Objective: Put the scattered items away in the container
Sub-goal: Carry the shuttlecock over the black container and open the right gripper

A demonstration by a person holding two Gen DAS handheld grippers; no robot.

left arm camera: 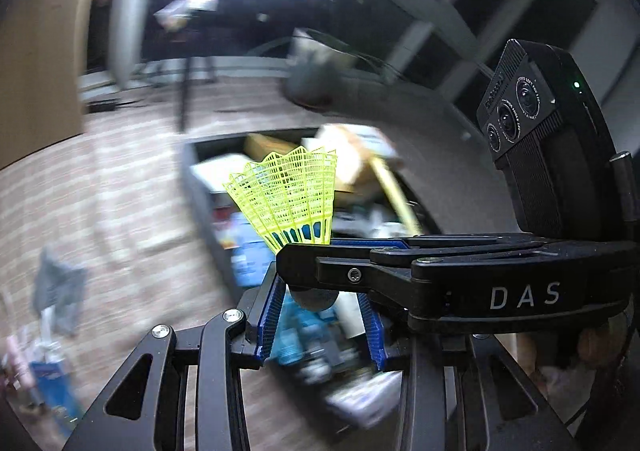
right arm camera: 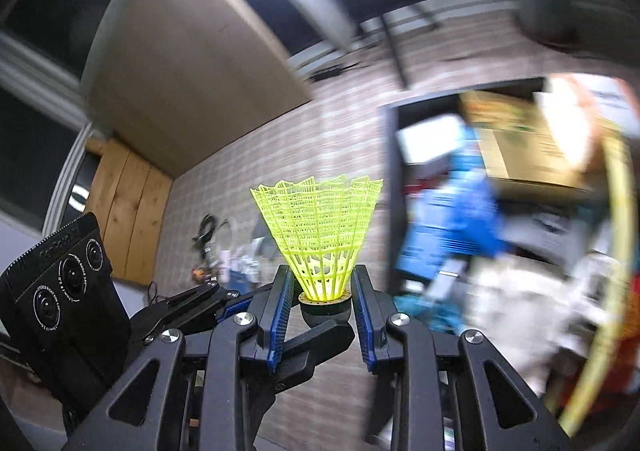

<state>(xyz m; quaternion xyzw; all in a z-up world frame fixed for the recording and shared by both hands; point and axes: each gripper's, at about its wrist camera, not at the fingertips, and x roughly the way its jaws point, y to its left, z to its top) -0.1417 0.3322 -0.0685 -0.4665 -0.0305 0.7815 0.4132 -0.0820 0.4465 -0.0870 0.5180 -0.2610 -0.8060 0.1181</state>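
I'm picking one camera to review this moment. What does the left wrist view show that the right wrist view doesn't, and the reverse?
Only left wrist: the right gripper from the side, lettered DAS, and a grey cloth on the floor. Only right wrist: wooden panels and a black cable on the floor. Both: the yellow shuttlecock, its cork between the right gripper's pads, and the blurred, cluttered container.

1. From the left wrist we look forward and down along our left gripper (left arm camera: 320, 327), very near its blue fingers.
2. From the right wrist we look down along our right gripper (right arm camera: 320, 311), equally near.
3. Both views share the shuttlecock (right arm camera: 318, 231) just ahead, and the blurred container (left arm camera: 224, 211) beyond.
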